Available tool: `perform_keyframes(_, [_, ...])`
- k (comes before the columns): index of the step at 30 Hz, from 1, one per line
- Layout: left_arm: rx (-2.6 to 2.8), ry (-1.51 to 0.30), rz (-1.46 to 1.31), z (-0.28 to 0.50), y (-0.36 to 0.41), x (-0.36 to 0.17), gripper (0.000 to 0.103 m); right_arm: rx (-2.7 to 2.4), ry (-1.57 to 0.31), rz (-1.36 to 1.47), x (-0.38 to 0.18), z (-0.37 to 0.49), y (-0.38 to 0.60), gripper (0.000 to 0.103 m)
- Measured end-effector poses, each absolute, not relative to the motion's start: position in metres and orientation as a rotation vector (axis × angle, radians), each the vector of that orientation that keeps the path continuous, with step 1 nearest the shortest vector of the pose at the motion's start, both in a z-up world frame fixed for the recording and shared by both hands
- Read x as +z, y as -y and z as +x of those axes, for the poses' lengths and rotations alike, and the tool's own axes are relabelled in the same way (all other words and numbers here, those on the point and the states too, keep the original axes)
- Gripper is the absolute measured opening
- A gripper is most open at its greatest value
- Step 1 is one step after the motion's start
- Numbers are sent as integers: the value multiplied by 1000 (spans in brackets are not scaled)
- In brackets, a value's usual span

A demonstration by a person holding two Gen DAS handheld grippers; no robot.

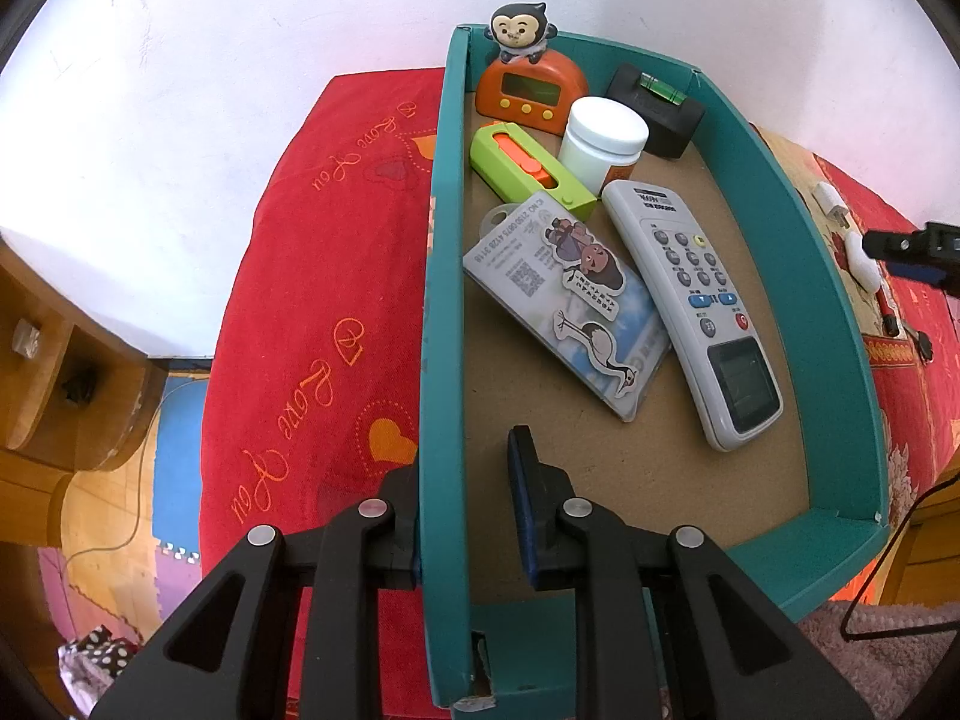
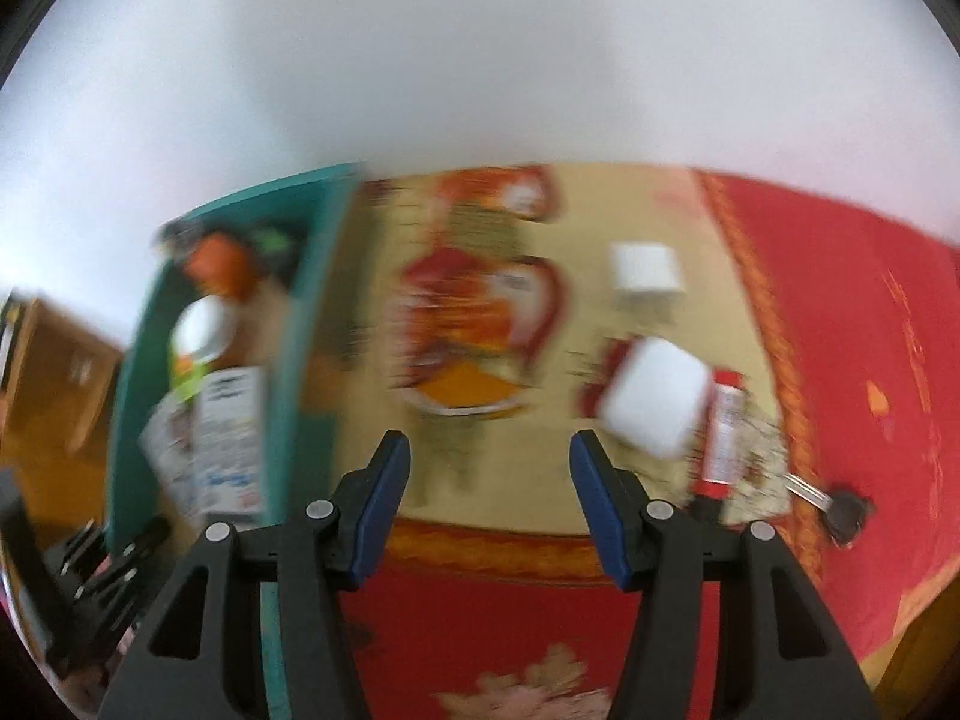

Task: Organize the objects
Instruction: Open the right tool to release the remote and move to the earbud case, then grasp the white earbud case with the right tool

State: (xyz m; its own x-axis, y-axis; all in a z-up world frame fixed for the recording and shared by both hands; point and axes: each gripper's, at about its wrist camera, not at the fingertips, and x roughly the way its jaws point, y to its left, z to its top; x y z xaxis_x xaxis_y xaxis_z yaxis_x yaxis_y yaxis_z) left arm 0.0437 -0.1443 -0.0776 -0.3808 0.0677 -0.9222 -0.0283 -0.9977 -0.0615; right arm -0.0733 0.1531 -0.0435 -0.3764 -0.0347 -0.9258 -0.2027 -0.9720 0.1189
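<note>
The teal box (image 1: 840, 300) sits on the red bedspread (image 1: 312, 276), already holding a remote (image 1: 690, 312), card (image 1: 564, 294), white jar (image 1: 603, 138) and timer (image 1: 531, 93). The left claw (image 1: 462, 480) is clenched on the box's side wall, apparently to steady it. The right claw (image 2: 489, 480) is released and empty, over loose items: a white block (image 2: 654, 396) and a red tube (image 2: 723, 432).
</note>
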Motion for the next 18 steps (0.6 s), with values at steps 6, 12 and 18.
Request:
perform_keyframes(6, [2563,54,-1714,44,144,-77,21,2368,-440,-1629,-69,-81,-193,59])
perform_keyframes(12, [2563,53,-1715,46,144,-77,21,2328,-434,-1621,-81,-87,-200,59])
perform_keyframes(18, [2563,53,-1714,46,144,-77,21,2303,-429,-1634,-91,-88,-202,59])
